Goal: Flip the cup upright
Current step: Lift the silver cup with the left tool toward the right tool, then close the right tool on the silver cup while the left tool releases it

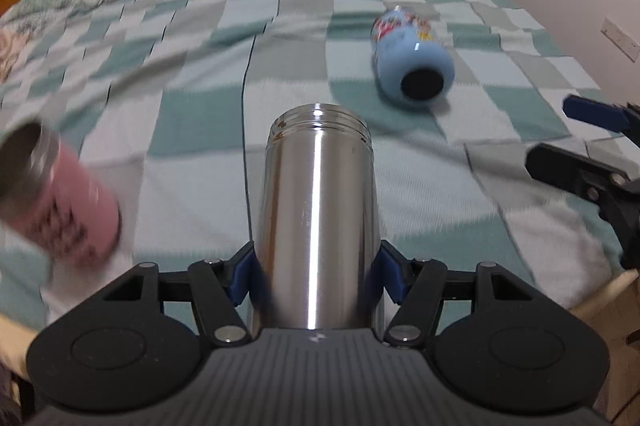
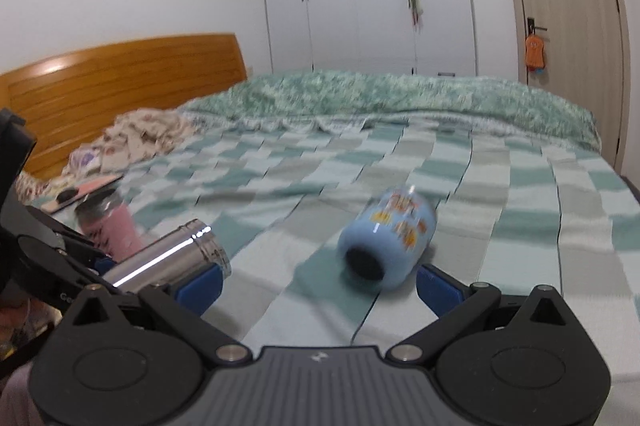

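Observation:
My left gripper [image 1: 316,272] is shut on a steel cup [image 1: 316,210], which points away along the fingers, its threaded mouth far from me, held above the bed. The steel cup also shows in the right wrist view [image 2: 168,258], tilted, in the left gripper. A blue cartoon-printed cup [image 1: 412,60] lies on its side on the checked bedspread, its dark base toward me. My right gripper [image 2: 318,284] is open and empty, its blue pads on either side of the blue cup [image 2: 384,238] just in front of it. A pink cup [image 1: 56,202] stands at the left.
The checked green and white bedspread [image 2: 500,194] covers the bed. A green quilt [image 2: 400,98] lies bunched along the far side. A wooden headboard [image 2: 120,74], crumpled cloth [image 2: 144,138], wardrobe and door stand beyond. The right gripper shows at the right edge of the left wrist view [image 1: 572,142].

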`<action>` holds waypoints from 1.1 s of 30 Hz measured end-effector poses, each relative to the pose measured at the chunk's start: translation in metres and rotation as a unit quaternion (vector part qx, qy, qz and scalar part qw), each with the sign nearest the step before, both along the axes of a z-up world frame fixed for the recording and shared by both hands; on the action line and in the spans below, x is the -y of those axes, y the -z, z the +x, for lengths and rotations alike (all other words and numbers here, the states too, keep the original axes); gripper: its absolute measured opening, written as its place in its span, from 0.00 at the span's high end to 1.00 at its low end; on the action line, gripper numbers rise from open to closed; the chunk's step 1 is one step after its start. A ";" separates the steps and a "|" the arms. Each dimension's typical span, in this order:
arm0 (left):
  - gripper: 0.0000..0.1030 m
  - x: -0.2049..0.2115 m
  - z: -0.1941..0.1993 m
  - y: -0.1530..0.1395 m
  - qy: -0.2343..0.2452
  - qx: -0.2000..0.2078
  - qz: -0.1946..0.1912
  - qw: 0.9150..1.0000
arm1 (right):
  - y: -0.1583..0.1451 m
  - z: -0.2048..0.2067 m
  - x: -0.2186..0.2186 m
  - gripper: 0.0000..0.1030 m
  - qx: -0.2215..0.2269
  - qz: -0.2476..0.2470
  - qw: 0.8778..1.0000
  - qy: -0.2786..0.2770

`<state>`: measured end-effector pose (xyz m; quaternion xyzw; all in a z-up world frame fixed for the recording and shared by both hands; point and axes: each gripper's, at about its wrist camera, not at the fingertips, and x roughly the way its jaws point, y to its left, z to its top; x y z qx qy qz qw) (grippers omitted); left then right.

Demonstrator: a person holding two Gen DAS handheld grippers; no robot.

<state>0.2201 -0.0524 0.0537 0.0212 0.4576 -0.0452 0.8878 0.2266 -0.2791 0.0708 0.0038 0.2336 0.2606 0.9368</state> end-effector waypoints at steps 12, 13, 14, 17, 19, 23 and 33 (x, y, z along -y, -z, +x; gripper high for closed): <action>0.39 -0.009 -0.013 0.027 -0.025 0.010 -0.031 0.999 | 0.030 -0.056 -0.002 0.00 -0.051 -0.028 0.998 0.013; 0.37 -0.010 -0.014 0.027 -0.020 0.013 -0.035 0.999 | 0.029 -0.055 -0.001 0.00 -0.052 -0.029 0.998 0.015; 0.36 -0.012 -0.016 0.026 -0.019 0.014 -0.039 0.999 | 0.027 -0.056 -0.002 0.00 -0.052 -0.030 0.998 0.018; 0.00 -0.022 -0.028 0.013 -0.010 0.047 -0.053 0.997 | 0.019 -0.060 -0.004 0.00 -0.050 -0.033 0.998 0.025; 0.00 -0.036 -0.043 -0.004 -0.008 0.094 -0.065 0.993 | 0.012 -0.061 -0.007 0.00 -0.046 -0.035 0.998 0.028; 0.00 -0.071 -0.068 -0.031 -0.018 0.150 -0.080 0.985 | -0.003 -0.060 -0.026 0.00 -0.046 -0.033 0.998 0.020; 0.00 -0.156 -0.099 -0.035 -0.060 0.189 -0.040 0.979 | 0.000 -0.037 -0.115 0.00 -0.122 -0.026 0.992 -0.008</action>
